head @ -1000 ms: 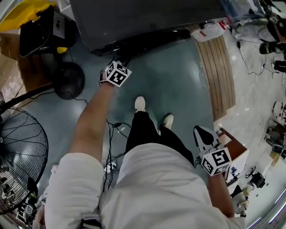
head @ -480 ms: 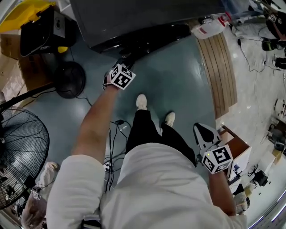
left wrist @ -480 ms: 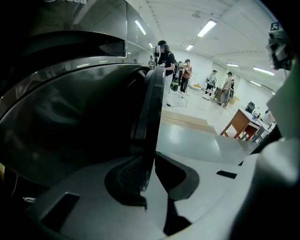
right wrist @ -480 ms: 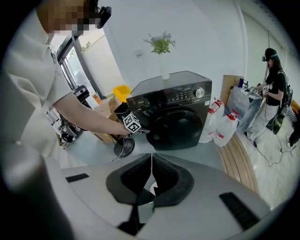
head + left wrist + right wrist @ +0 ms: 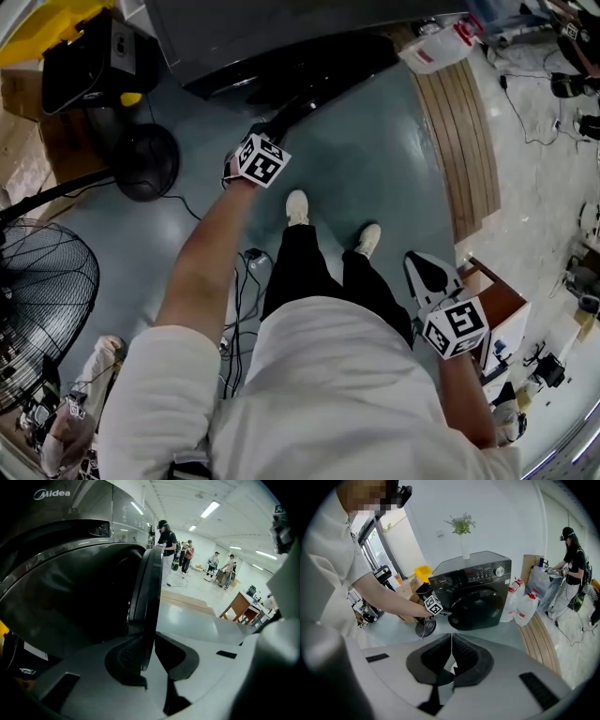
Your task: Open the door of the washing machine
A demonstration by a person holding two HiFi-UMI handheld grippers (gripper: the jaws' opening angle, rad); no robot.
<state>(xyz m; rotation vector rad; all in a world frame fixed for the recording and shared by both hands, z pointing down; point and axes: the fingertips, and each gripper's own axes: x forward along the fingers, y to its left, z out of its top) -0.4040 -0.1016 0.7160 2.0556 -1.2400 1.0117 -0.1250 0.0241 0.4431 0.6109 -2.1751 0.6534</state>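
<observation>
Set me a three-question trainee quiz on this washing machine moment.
1. Short answer: what is the left hand-held gripper clamped on?
2. True or false: the right hand-held gripper is open and holds a jug.
3. Multiple choice: what stands on top of the black front-loading washing machine?
A. a white vase with green sprigs
B. a folded towel
C. a laundry basket

Key
1. The rim of the dark round door, which stands partly open.
2. False: its jaws are together with nothing between them.
3. A
</observation>
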